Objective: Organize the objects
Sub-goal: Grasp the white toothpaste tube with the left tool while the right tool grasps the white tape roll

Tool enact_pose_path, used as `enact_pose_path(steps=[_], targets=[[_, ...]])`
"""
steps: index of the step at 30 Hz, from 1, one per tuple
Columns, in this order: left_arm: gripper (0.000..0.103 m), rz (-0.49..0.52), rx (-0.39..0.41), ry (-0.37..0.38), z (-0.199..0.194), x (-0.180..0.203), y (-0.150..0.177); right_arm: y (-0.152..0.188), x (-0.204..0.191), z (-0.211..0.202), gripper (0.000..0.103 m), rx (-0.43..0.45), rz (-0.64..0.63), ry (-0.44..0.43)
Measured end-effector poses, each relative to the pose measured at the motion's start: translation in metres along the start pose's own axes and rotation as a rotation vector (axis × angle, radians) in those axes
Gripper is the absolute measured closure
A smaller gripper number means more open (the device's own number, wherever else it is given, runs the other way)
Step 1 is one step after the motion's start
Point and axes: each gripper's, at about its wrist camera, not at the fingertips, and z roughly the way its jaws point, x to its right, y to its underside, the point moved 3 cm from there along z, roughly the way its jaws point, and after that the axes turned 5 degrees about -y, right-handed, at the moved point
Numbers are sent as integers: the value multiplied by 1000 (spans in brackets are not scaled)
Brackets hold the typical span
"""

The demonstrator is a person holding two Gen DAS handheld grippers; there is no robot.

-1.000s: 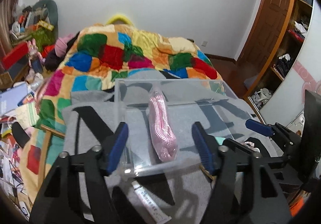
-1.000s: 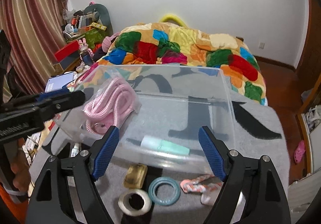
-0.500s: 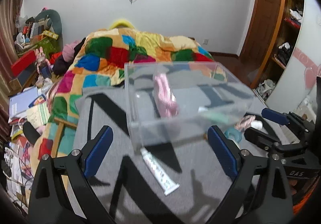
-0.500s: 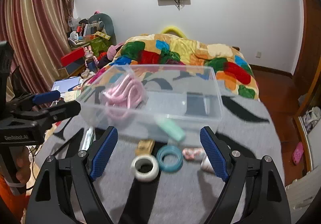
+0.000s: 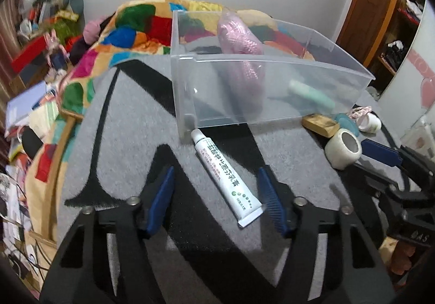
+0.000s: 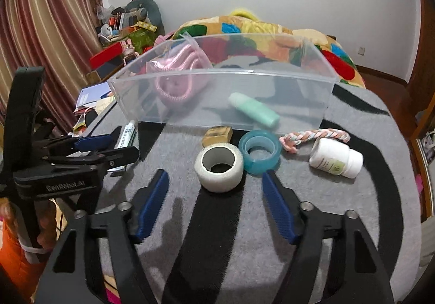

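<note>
A clear plastic bin stands on the grey-and-black cloth; inside lie a pink rope bundle and a mint green tube. A white ointment tube lies in front of the bin, between my open left gripper's fingers. My right gripper is open just before a white tape roll and a teal tape roll. A tan block, a braided cord and a white bottle lie nearby.
A bed with a patchwork quilt lies beyond the table. Cluttered shelves and books stand at the left, curtains too. A wooden door and shelf unit are at the right. The left gripper's body sits left of the tape rolls.
Both grippers have pulled back and down from the bin. The left one now hovers over the ointment tube, the right one over the tape rolls. Both stay open.
</note>
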Motion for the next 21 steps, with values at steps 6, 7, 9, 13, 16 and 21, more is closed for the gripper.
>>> enact_pose_path(steps=[6,7,9,13,16,21], targets=[[86,8,36,-6,-4,1,5,1,1,11,68,-9,9,23],[86,7,44,-2,-6,0,7,2,2,10,68,-4,7,20],[86,3,55,-3,-10,-2,11,3,1,6,68,6,2,16],[86,-19,86,8,-24,-4,16,6,-6,-5,68,34,-24,6],[86,-19,126,12,-40,-4,17,5,-11,-14,68,56,-43,11],[86,-11,199,20,-67,-5,10,-4,-18,-34,68,111,-56,-2]])
